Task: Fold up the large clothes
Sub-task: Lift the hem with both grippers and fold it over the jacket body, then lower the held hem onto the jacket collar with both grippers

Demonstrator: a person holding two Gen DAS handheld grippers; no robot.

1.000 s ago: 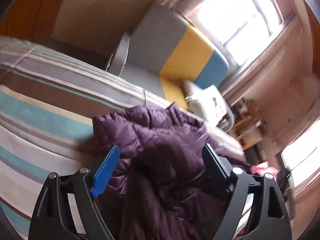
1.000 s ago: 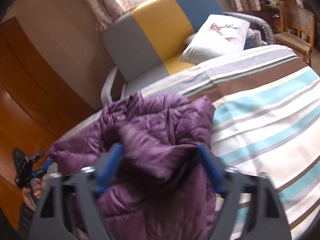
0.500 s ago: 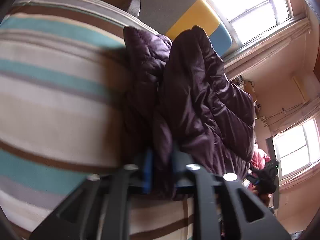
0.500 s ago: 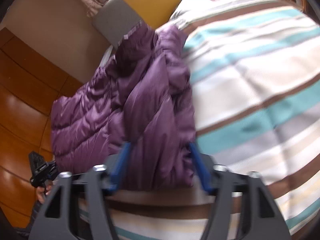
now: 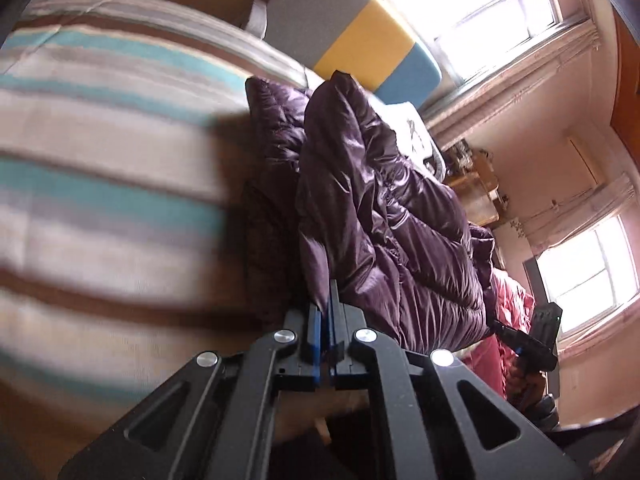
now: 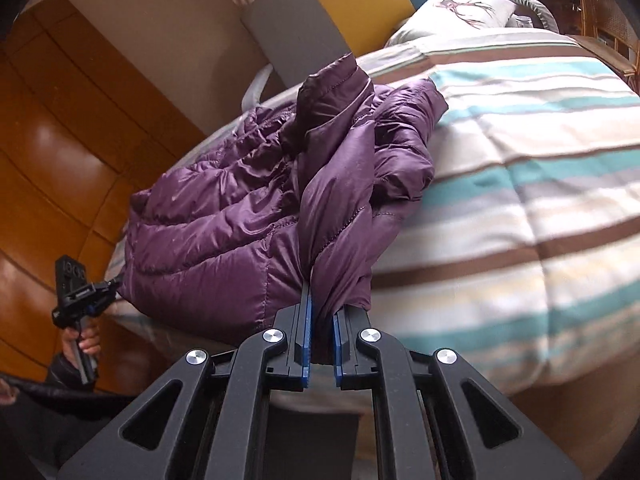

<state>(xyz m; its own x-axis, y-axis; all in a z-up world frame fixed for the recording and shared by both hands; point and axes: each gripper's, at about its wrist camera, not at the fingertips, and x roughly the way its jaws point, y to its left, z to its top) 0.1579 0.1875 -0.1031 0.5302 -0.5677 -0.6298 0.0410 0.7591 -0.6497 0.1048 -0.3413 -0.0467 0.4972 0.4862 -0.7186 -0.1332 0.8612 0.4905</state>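
A purple quilted puffer jacket (image 6: 224,216) lies bunched on the striped bed; it also shows in the left wrist view (image 5: 384,216). My left gripper (image 5: 325,300) is shut on a thin edge of the jacket near the bed's front edge. My right gripper (image 6: 322,300) is shut on a thick fold of the jacket at its other near corner. Each gripper appears in the other's view, the right one (image 5: 536,340) and the left one (image 6: 76,284), held by a hand.
The bed (image 6: 520,168) has a cover of teal, brown and cream stripes. A grey, yellow and blue sofa (image 5: 360,40) with a white cushion (image 6: 452,12) stands behind it. A wooden wardrobe (image 6: 60,140) is at the left. Pink cloth (image 5: 508,312) lies beyond the jacket.
Both grippers went from open around the jacket to shut on its folds. Both have drawn back toward the bed's near edge, pulling the jacket along.
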